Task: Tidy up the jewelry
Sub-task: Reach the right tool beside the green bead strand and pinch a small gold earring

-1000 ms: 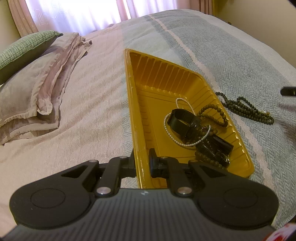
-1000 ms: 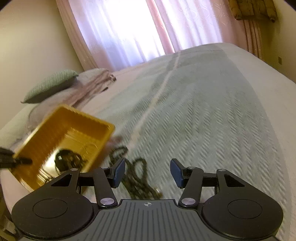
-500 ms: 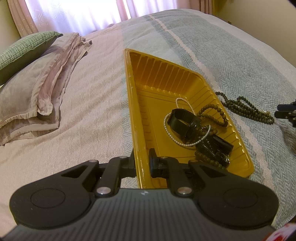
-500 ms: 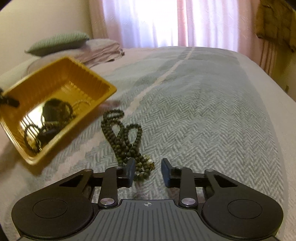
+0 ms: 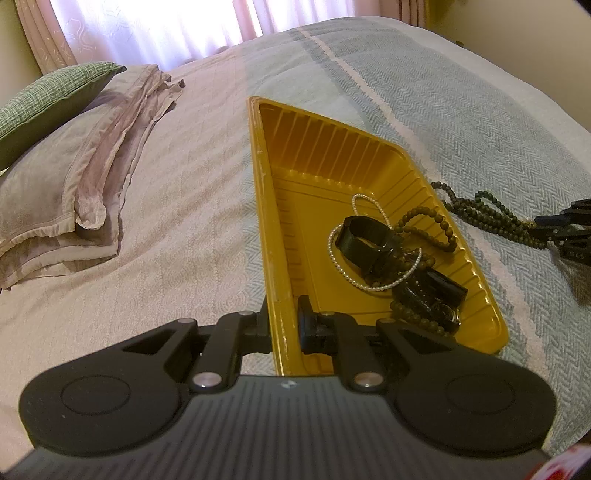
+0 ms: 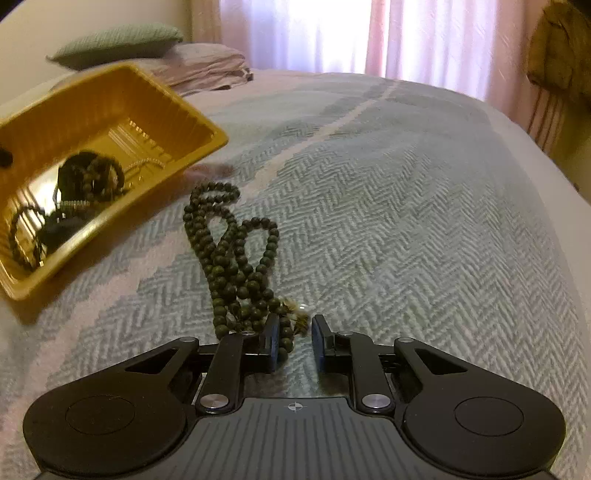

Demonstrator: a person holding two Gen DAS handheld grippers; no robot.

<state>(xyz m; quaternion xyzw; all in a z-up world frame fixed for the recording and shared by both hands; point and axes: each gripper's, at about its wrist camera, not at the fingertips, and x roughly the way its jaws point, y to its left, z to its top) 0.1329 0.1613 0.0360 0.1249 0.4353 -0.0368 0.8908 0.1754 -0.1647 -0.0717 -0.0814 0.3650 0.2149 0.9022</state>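
A yellow tray (image 5: 258, 166) lies on the bed with its near rim pinched in my shut left gripper (image 5: 284, 321). Inside it are a pearl strand (image 5: 343, 269), a black band (image 5: 365, 243) and brown beads (image 5: 424, 221). A dark green bead necklace (image 6: 229, 258) lies bunched on the herringbone blanket to the right of the tray (image 6: 207, 147). My right gripper (image 6: 295, 334) is low over the necklace's near end. Its jaws are closing, with the tassel end between them and a gap still showing. From the left wrist view, the right gripper (image 5: 569, 229) sits at the necklace (image 5: 480, 218).
Folded mauve pillows (image 5: 55, 184) and a green cushion (image 5: 44, 107) lie at the head of the bed on the left. Curtains (image 6: 369, 33) hang behind the bed. Open blanket (image 6: 424, 221) stretches to the right of the necklace.
My right gripper has come down and levelled out over the green necklace's near end, and its jaws have narrowed. The left gripper and tray have not moved.
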